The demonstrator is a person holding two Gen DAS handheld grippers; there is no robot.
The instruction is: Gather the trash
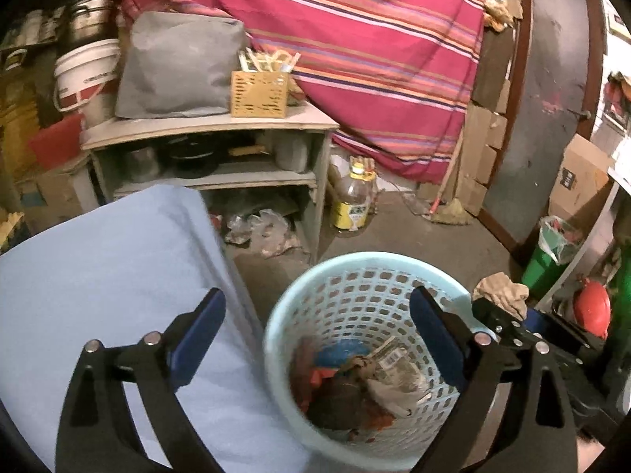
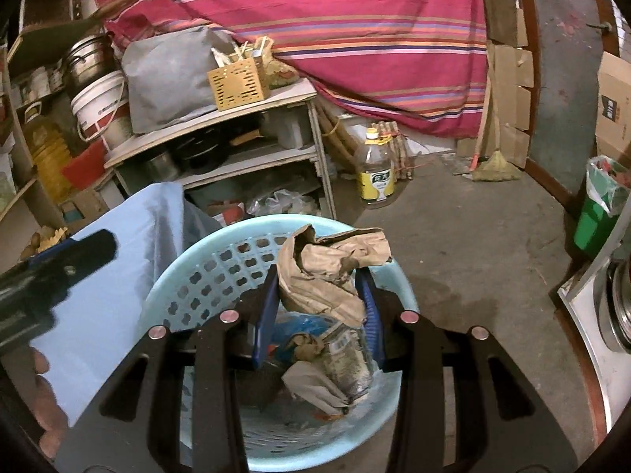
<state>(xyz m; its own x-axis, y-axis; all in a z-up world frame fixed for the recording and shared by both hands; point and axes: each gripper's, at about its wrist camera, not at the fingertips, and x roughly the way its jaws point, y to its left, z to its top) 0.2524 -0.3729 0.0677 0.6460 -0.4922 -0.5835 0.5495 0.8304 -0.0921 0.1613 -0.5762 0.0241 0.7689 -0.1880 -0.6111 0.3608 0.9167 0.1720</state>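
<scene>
left wrist: down-forward | right wrist: same, nearer | shared: basket (image 1: pixel 335 276) (also shelf (image 2: pixel 213 118))

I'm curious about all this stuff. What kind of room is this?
Probably a cluttered storeroom or home kitchen corner: a wooden shelf with pots, a cooking oil bottle on the bare concrete floor, and cardboard boxes stacked around.

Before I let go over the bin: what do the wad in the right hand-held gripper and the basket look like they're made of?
Crumpled wad: looks like brown kraft paper, matte, with sharp creases and torn edges.
Wastebasket: seems to be moulded plastic, pale blue and slightly glossy, with a smooth rolled rim and regular cut-out holes in its wall.
</scene>
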